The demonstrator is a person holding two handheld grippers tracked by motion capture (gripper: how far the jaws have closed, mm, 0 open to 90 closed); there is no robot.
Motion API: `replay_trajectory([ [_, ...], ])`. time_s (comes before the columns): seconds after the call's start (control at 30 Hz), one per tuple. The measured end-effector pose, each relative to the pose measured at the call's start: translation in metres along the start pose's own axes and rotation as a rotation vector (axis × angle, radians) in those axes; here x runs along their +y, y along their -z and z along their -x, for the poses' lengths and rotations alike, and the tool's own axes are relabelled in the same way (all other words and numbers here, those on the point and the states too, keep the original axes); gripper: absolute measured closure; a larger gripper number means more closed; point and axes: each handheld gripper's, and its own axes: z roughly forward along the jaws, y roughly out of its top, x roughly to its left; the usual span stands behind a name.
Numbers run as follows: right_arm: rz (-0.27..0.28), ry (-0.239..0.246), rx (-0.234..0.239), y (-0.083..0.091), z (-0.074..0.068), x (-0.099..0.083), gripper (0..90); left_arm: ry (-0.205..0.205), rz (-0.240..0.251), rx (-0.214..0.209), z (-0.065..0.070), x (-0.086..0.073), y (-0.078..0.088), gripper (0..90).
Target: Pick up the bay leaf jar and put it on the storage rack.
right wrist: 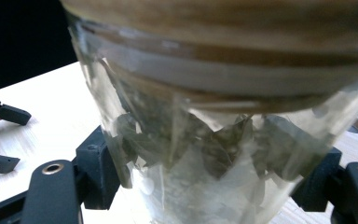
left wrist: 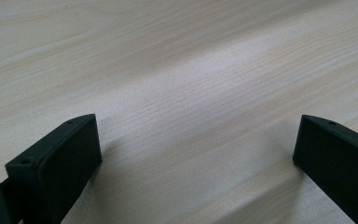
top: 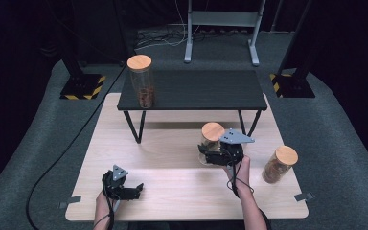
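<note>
Looking at the wooden table point(top: 172, 158), one tall jar point(top: 141, 81) already sits on the black shelf point(top: 206, 88), the right gripper point(top: 210, 155) pinches the middle jar point(top: 211, 141), another jar point(top: 280, 164) waits, left gripper point(top: 133, 190) spread, idle.

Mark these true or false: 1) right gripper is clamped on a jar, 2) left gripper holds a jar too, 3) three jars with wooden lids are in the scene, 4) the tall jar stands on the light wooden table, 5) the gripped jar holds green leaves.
1) True. The right gripper has its jaws closed against the gripped jar.
2) False. The left gripper is open over the bare light wooden table, with nothing between its jaws.
3) True. The gripped one, the tall jar and the jar at the right.
4) False. It stands on the black shelf, at its left end.
5) True. Greenish leaves show through the glass in the right gripper view.
</note>
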Motion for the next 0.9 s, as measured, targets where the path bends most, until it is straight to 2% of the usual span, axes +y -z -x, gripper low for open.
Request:
replay_trajectory([
  [0.9,0.014,-0.004,0.023,0.006,0.007,0.022,24.9,0.000,0.000,0.000,0.000,0.000,0.000,0.0],
])
